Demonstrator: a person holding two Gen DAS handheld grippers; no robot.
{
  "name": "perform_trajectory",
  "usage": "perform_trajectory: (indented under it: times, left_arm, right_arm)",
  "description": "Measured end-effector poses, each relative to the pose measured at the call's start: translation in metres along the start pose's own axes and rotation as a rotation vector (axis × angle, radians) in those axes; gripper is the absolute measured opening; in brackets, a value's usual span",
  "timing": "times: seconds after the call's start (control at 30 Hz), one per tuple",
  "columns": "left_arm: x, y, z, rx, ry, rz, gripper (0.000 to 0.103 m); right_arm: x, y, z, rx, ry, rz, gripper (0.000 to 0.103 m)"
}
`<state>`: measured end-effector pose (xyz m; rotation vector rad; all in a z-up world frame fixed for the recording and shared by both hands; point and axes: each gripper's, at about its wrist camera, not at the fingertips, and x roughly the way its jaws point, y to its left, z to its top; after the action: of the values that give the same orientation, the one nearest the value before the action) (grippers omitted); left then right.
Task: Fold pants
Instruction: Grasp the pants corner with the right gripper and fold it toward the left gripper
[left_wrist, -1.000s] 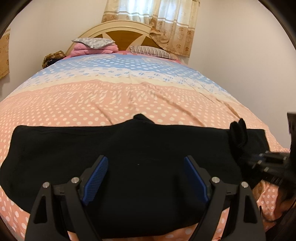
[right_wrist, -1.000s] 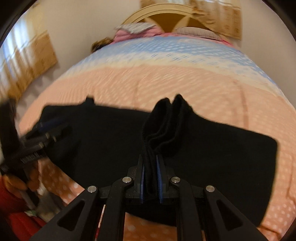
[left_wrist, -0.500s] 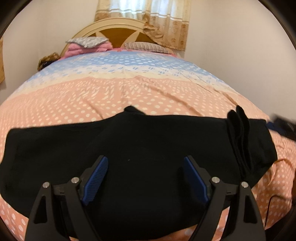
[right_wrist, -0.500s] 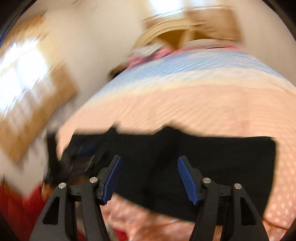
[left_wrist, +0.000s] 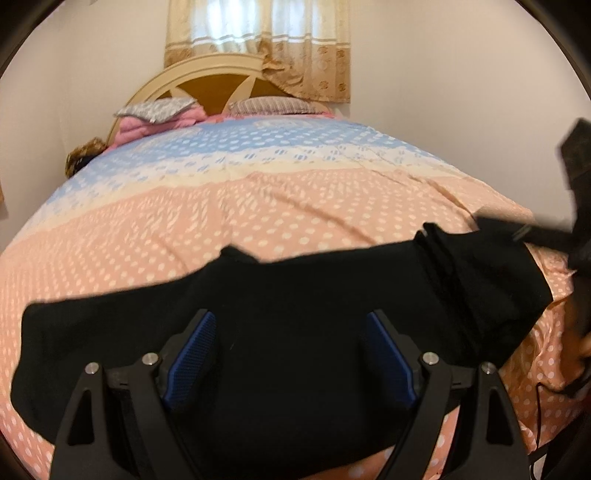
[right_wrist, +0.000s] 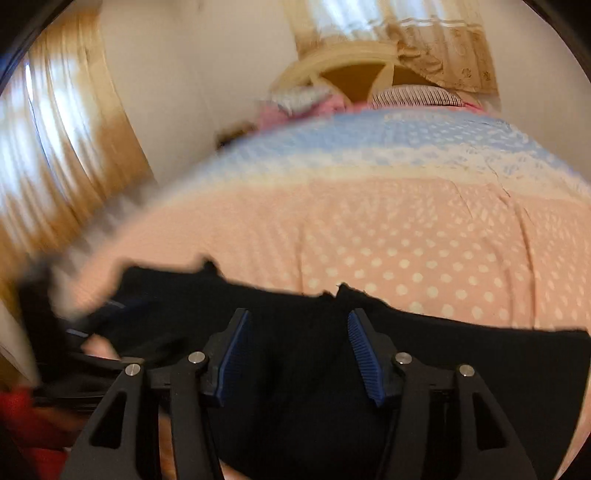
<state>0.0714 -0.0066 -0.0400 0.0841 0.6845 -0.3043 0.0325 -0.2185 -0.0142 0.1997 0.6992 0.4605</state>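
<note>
Bedspread (left_wrist: 258, 206): pants (left_wrist: 295, 332) lie flat.
Right gripper (right_wrist: 297, 354): just opened, pinched ridge released (fold placed).
Left gripper (left_wrist: 291, 365): apart, empty.

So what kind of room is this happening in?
Most likely a home bedroom: a bed with a polka-dot bedspread, an arched wooden headboard with pillows, and a curtained window behind it.

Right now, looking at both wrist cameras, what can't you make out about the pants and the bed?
- Pants near edge: left wrist view, hidden behind the left tool.
- Pants' left part: right wrist view, smeared by motion blur.
- Pants' right end: right wrist view, cut off by the lens rim.
- Right tool: sharp there, open; in the left view only a dark blur.
</note>
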Motion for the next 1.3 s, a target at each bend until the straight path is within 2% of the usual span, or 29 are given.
perform_trajectory:
  times: [0.03, 0.1, 0.17, 0.23, 0.33, 0.43, 0.47, 0.5, 0.53, 0.57, 0.63, 0.67, 0.7, 0.77, 0.87, 0.97, 1.0, 1.03, 1.07, 1.1, 1.17, 1.23, 1.3]
  left_arm:
    - [0.001, -0.003, 0.002, 0.009, -0.006, -0.005, 0.087]
    - [0.003, -0.016, 0.011, 0.033, -0.02, -0.03, 0.087]
    - [0.005, -0.035, 0.022, 0.069, -0.043, -0.068, 0.087]
    - [0.004, -0.052, 0.029, 0.097, -0.071, -0.098, 0.087]
    - [0.014, -0.079, 0.033, 0.134, -0.074, -0.103, 0.087]
    - [0.03, -0.093, 0.02, 0.134, 0.013, -0.095, 0.087]
    - [0.034, -0.095, 0.014, 0.13, 0.042, -0.098, 0.087]
    - [0.038, -0.096, 0.007, 0.126, 0.07, -0.096, 0.087]
    - [0.039, -0.097, 0.003, 0.12, 0.077, -0.096, 0.087]
    - [0.037, -0.097, 0.0, 0.108, 0.065, -0.094, 0.087]
    - [0.036, -0.099, 0.001, 0.107, 0.074, -0.095, 0.089]
    - [0.036, -0.098, 0.001, 0.097, 0.079, -0.097, 0.089]
    - [0.036, -0.099, 0.001, 0.087, 0.082, -0.1, 0.089]
    - [0.037, -0.106, 0.0, 0.077, 0.087, -0.094, 0.089]
    - [0.036, -0.118, -0.001, 0.084, 0.085, -0.083, 0.09]
    - [0.036, -0.126, -0.006, 0.095, 0.059, -0.055, 0.098]
    - [0.036, -0.128, -0.01, 0.11, 0.051, -0.051, 0.099]
    - [0.036, -0.127, -0.01, 0.117, 0.048, -0.054, 0.099]
    - [0.033, -0.124, -0.009, 0.119, 0.044, -0.072, 0.099]
    - [0.031, -0.121, -0.007, 0.118, 0.057, -0.088, 0.099]
    - [0.026, -0.113, -0.003, 0.111, 0.072, -0.098, 0.099]
    - [0.019, -0.107, 0.0, 0.104, 0.051, -0.093, 0.099]
    - [0.008, -0.095, 0.001, 0.093, 0.02, -0.089, 0.099]
  right_arm:
    - [-0.024, -0.013, 0.002, 0.047, -0.057, -0.008, 0.057]
    - [-0.055, -0.041, 0.003, 0.122, -0.116, -0.116, 0.057]
    - [-0.08, -0.082, 0.001, 0.229, -0.141, -0.229, 0.057]
    - [-0.092, -0.12, -0.007, 0.345, -0.132, -0.27, 0.057]
    - [-0.084, -0.171, -0.026, 0.513, -0.047, -0.246, 0.057]
    - [-0.061, -0.19, -0.04, 0.589, 0.004, -0.131, 0.057]
    - [-0.062, -0.189, -0.038, 0.576, -0.017, -0.126, 0.057]
    - [-0.06, -0.186, -0.034, 0.549, -0.017, -0.118, 0.052]
    - [-0.056, -0.182, -0.029, 0.519, -0.007, -0.095, 0.041]
    - [-0.051, -0.176, -0.025, 0.499, 0.015, -0.083, 0.025]
    - [-0.047, -0.168, -0.021, 0.453, 0.057, -0.122, 0.021]
    - [-0.046, -0.163, -0.017, 0.433, 0.063, -0.125, 0.014]
    - [-0.046, -0.163, -0.012, 0.43, 0.055, -0.11, 0.013]
    - [-0.052, -0.161, -0.001, 0.406, 0.028, -0.102, 0.012]
    - [-0.06, -0.16, 0.009, 0.323, 0.004, -0.149, 0.012]
    - [-0.045, -0.162, 0.004, 0.251, 0.046, -0.26, 0.012]
    - [-0.038, -0.167, -0.002, 0.247, 0.071, -0.282, 0.013]
    - [-0.031, -0.176, -0.009, 0.289, 0.094, -0.267, 0.015]
    - [-0.037, -0.185, -0.01, 0.337, 0.068, -0.241, 0.017]
    - [-0.044, -0.19, -0.009, 0.367, 0.048, -0.22, 0.024]
    - [-0.063, -0.192, -0.006, 0.384, 0.007, -0.283, 0.026]
    - [-0.085, -0.183, -0.005, 0.373, -0.056, -0.352, 0.026]
    - [-0.104, -0.162, -0.002, 0.332, -0.115, -0.369, 0.026]
